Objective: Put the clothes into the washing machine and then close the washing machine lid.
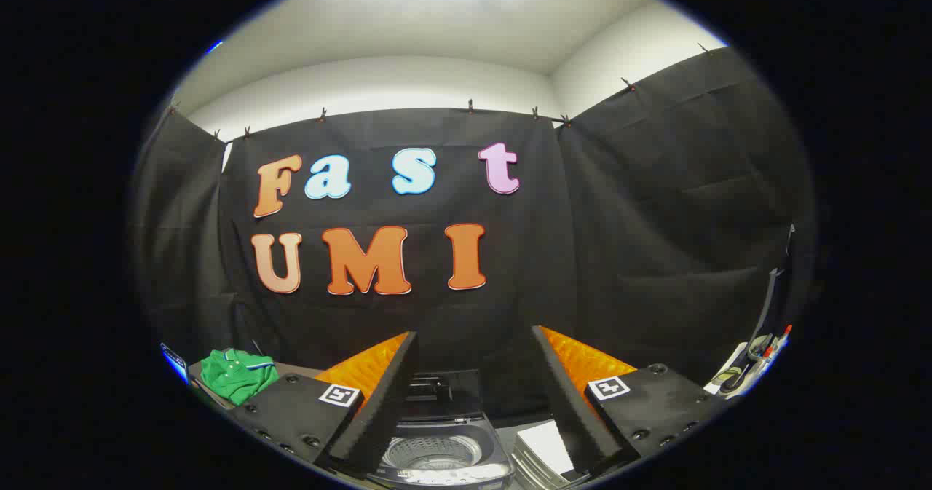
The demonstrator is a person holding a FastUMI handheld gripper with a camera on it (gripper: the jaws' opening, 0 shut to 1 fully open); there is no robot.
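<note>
Jaws stand wide apart with nothing between them, and our gripper (473, 395) hangs above a small top-loading washing machine (437, 450) that sits at the bottom centre of the frame, in the gap between the two fingers. We see its lid (437, 389) raised at the back and the perforated drum (429, 452) open below, with no clothing visible inside as far as we can tell. The clothes, a folded green shirt (237, 375) with a striped collar, lie at the lower left of the frame on the worktop (291, 368), well apart from the machine and left of the left finger. We judge that the task is at its very start: the shirt is not yet picked up, so the first step in hand is reaching for it. The next move calls for swinging left and down toward the shirt, keeping the jaws open until they straddle a fold of fabric. At the lower right of the frame, just beside the machine, we make out a pale flat stack (545, 448), perhaps paper or trays, and farther right some tools or pens (761, 348) against the cloth wall. Nothing seems to block the path to the shirt, though the raised lid needs clearing later on the way back.
</note>
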